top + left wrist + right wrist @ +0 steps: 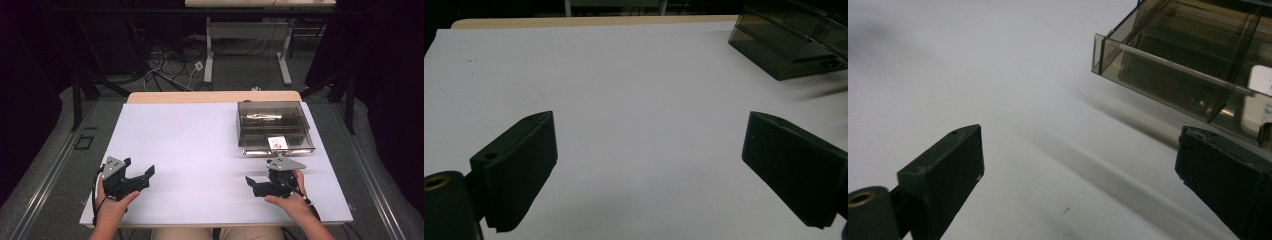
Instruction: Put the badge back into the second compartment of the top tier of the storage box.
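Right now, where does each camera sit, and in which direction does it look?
High view: above the person's side, looking forward and down on the white table; both hands show, with left gripper and right gripper.
Left gripper view: between its open jaws, across the table toward the smoky plastic box.
Right gripper view: low, open jaws, the box close ahead.
All three share box and table.

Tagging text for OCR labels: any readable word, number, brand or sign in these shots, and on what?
Nothing readable.
White card in the smoky transparent plastic tray: dark and reddish print, too small and blurred to read.
Left gripper, right gripper: no markings visible.
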A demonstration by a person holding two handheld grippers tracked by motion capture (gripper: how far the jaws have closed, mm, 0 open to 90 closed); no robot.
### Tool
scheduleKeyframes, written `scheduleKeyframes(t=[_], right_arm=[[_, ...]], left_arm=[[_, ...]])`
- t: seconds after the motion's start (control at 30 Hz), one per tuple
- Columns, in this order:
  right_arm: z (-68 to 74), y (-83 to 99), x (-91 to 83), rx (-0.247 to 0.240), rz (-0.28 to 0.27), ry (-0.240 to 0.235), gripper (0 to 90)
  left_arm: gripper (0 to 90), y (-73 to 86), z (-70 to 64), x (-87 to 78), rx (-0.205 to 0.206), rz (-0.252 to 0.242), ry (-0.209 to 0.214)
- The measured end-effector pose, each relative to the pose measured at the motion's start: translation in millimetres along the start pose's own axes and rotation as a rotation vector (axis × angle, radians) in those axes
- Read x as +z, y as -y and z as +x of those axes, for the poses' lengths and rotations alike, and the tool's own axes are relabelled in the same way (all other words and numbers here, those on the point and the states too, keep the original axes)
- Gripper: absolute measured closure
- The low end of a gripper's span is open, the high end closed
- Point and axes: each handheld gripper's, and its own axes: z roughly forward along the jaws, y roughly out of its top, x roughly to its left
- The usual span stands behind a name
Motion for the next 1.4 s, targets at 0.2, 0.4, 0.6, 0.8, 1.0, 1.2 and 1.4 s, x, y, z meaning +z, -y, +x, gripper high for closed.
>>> scheduleKeyframes(t=[0.2, 0.4, 0.6, 0.8, 1.0, 1.2, 1.4], right_arm=[[-7.1, 8.1, 4.6, 0.013, 0.004, 0.018, 6.3], [-15.1, 15.2, 6.9, 0.05, 0.002, 0.063, 6.4], [-24.0, 23.4, 8.0, 0.083, 0.005, 0.102, 6.5], [-31.8, 27.9, 10.8, 0.106, 0.015, 0.132, 6.5], [-36.9, 30.0, 12.6, 0.118, 0.022, 0.154, 6.5], [-39.7, 30.3, 12.6, 0.137, 0.018, 0.165, 6.5], [-42.3, 31.4, 12.3, 0.142, 0.025, 0.184, 6.6]], left_arm=[[7.7, 0.0, 0.1, 0.0, 0.002, 0.001, 0.0], [7.6, 0.0, 0.2, -0.2, -0.001, 0.0, 0.001], [7.7, 0.0, 0.4, 0.0, 0.0, 0.0, 0.001], [7.7, 0.1, 0.2, 0.3, -0.004, 0.001, 0.002], [7.7, 0.0, 0.5, 0.2, -0.004, 0.0, 0.002], [7.7, -0.3, 1.1, 0.0, -0.001, -0.004, -0.002], [7.7, -0.2, 0.0, -0.4, -0.004, -0.011, -0.003]])
